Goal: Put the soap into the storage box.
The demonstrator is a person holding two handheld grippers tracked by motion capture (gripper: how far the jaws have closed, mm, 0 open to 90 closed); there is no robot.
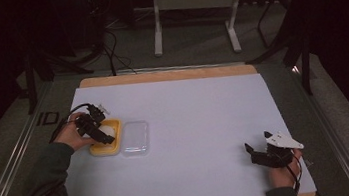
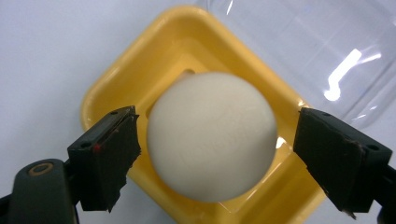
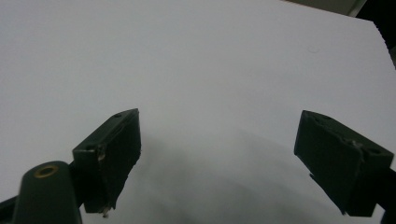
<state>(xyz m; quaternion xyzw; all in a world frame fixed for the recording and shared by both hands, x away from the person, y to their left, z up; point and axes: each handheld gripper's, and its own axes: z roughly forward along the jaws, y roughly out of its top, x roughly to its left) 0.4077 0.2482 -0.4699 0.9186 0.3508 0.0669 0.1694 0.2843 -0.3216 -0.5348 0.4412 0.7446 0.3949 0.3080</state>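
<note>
A: What sits at the centre of the left gripper view?

B: A pale round ball, cream-white and matte. It rests in a shallow yellow tray, square with rounded corners, and covers most of the tray's floor.

A: And in the high view?

B: The yellow tray lies in the left part of the frame, at mid height, on the white sheet that covers the table. The ball shows as a pale patch inside it, partly behind the gripper.

A: Is the left gripper holding the ball?

B: Its jaws stand spread, one on each side of the ball, with a narrow gap on the left side and a wider one on the right. Neither pad touches it. In the high view the left gripper hangs over the tray, with the left hand behind it.

A: Anything beside the tray?

B: A clear plastic lid lies just to its right, flat on the sheet. In the left gripper view the lid takes the upper right of the frame, with a bright glint on it.

A: The other gripper?

B: The right gripper is at the lower right of the high view, well apart from the tray, held in the right hand. In its own view the right gripper has its jaws wide apart over bare white sheet.
</note>
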